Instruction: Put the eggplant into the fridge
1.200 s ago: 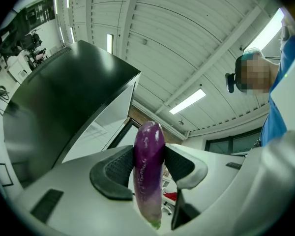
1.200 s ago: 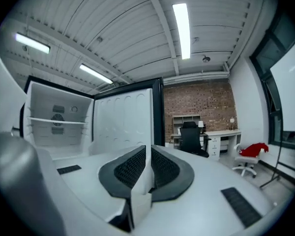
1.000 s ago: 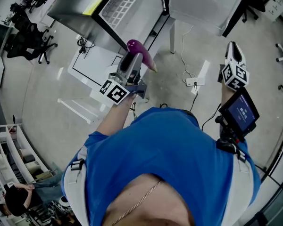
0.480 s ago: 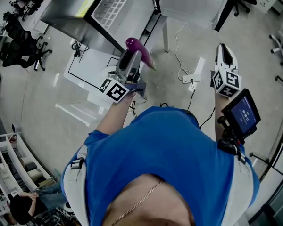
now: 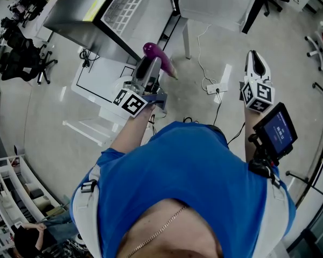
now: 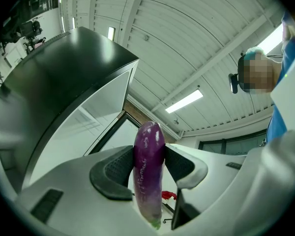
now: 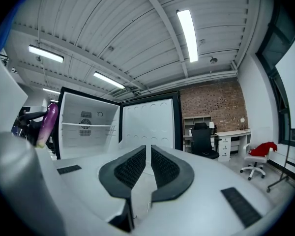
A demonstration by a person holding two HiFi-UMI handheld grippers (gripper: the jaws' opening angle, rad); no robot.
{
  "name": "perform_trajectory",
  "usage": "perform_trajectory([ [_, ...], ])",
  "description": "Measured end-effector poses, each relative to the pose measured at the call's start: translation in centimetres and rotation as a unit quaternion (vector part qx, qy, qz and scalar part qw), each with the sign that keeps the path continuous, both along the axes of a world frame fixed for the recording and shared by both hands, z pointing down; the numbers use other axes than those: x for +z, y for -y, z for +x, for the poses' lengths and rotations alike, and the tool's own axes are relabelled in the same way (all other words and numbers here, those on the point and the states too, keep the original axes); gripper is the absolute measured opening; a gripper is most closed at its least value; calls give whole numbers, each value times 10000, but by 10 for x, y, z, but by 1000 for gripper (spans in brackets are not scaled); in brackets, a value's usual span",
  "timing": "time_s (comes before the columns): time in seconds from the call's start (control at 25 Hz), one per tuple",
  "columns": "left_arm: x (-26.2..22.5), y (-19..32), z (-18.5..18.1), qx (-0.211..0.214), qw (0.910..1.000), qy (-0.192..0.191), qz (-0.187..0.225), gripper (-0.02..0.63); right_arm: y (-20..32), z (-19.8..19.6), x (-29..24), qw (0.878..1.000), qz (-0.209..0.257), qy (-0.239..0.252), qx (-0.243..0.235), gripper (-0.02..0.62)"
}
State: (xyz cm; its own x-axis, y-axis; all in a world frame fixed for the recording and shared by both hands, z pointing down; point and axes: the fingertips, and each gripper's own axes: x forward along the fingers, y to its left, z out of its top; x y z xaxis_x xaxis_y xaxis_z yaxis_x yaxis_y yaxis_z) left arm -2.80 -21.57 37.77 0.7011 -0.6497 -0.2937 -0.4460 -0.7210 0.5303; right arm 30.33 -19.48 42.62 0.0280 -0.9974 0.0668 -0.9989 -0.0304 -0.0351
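1. the left gripper [image 5: 152, 67] pinches the long, glossy purple eggplant [image 6: 148, 166] around its middle, probably so that it cannot slip.
2. the eggplant is in the air, near the open grey fridge with a white inside [image 7: 78, 141], not yet in it.
3. the right gripper [image 7: 147, 156] is empty, with its jaws almost pressed together. i think it is not needed, because the door is already open.
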Motion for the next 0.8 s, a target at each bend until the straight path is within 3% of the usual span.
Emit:
perform_trajectory([
  [0.8, 9, 24, 30, -155, 9997, 131, -141, 209, -8, -8, 12, 9991, 30, -14, -419, 37],
])
